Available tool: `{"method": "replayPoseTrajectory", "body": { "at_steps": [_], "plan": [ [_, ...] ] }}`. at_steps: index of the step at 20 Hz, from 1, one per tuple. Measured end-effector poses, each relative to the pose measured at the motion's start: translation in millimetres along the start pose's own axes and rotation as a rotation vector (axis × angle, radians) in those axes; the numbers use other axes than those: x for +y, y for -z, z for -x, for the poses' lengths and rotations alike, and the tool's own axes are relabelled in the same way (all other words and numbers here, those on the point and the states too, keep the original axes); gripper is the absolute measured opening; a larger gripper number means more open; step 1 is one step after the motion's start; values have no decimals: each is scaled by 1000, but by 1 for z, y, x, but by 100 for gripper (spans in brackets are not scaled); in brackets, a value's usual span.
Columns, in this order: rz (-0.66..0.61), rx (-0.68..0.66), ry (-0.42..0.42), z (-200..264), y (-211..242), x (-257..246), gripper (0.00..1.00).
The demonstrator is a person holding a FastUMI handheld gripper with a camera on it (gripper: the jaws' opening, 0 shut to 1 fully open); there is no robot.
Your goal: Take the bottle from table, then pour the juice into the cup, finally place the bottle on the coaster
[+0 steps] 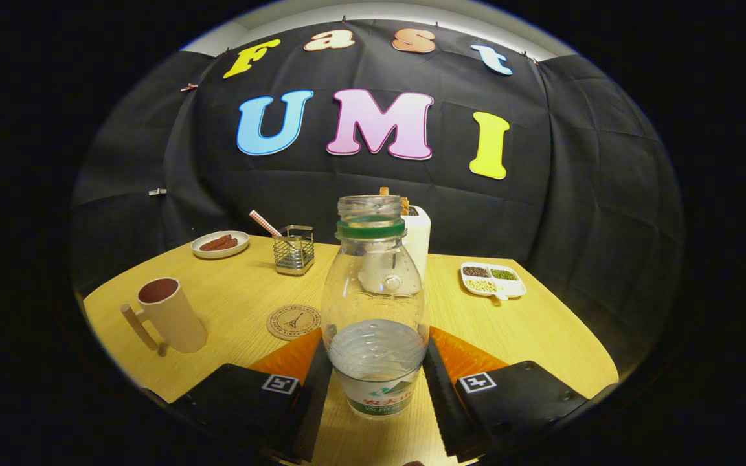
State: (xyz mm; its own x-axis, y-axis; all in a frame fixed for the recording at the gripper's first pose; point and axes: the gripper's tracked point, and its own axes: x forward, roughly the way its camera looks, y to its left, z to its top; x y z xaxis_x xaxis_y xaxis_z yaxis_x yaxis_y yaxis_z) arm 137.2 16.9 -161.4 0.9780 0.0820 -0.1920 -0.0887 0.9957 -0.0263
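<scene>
gripper (pixel 376 382) level, low over table (pixel 528 330) | fingers clamped on upright bottle (pixel 375 304)

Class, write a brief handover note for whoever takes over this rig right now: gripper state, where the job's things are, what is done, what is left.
Gripper: fingers close against both sides of the bottle, low on its body; firm grip cannot be confirmed.
Bottle: upright, uncapped, part full.
Cup: on the table, ahead to the left.
Coaster: bare, between cup and bottle.
Done: bottle reached.
Left: lift, pour into cup, set bottle on coaster.
</scene>
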Motion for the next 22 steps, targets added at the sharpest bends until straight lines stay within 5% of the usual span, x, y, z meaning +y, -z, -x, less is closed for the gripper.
{"method": "replayPoseTrajectory", "body": {
  "at_steps": [11,22],
  "plan": [
    [253,-89,-58,8,-82,31,74],
    [624,-64,-55,-8,-105,70,74]
  ]
}}
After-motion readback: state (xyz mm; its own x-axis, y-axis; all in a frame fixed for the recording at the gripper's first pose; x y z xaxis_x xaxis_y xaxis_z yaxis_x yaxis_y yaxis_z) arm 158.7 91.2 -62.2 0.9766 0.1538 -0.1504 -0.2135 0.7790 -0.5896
